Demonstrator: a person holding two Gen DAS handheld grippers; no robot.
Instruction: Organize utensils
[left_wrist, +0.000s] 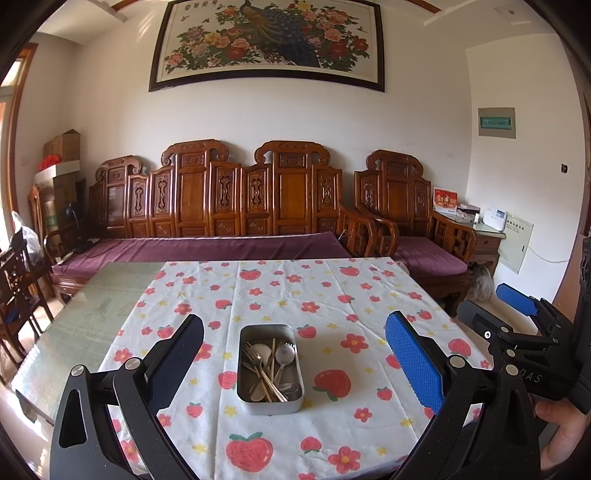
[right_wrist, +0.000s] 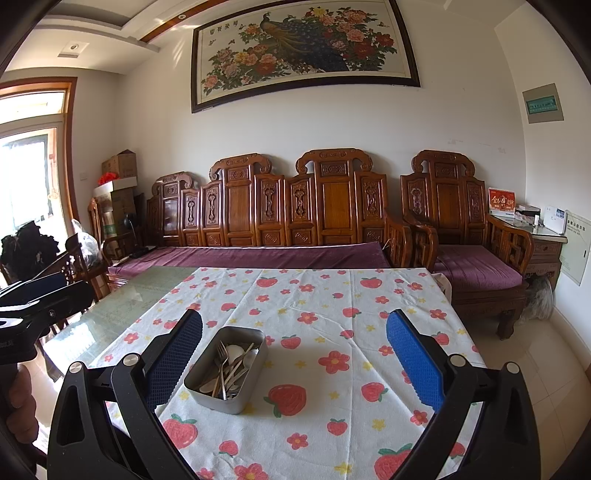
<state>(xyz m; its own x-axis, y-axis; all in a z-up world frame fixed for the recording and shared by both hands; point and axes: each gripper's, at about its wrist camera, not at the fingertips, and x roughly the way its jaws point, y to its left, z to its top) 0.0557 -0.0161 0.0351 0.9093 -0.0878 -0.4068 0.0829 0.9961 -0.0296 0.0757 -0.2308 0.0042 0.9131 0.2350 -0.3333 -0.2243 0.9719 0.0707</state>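
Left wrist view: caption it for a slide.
Open left tongs frame a metal tin of mixed utensils on a strawberry-print tablecloth.

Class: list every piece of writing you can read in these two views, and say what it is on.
"DAS": right gripper body, start cut off.
Painting: characters at top left, too small to read.
Red card: gold characters, blurred.
Wall panel: green strip, unreadable.
Left gripper: lettering cut off.

White tablecloth (left_wrist: 332, 295) – red strawberries, flowers, yellow stars – under silver tin (left_wrist: 270, 400).
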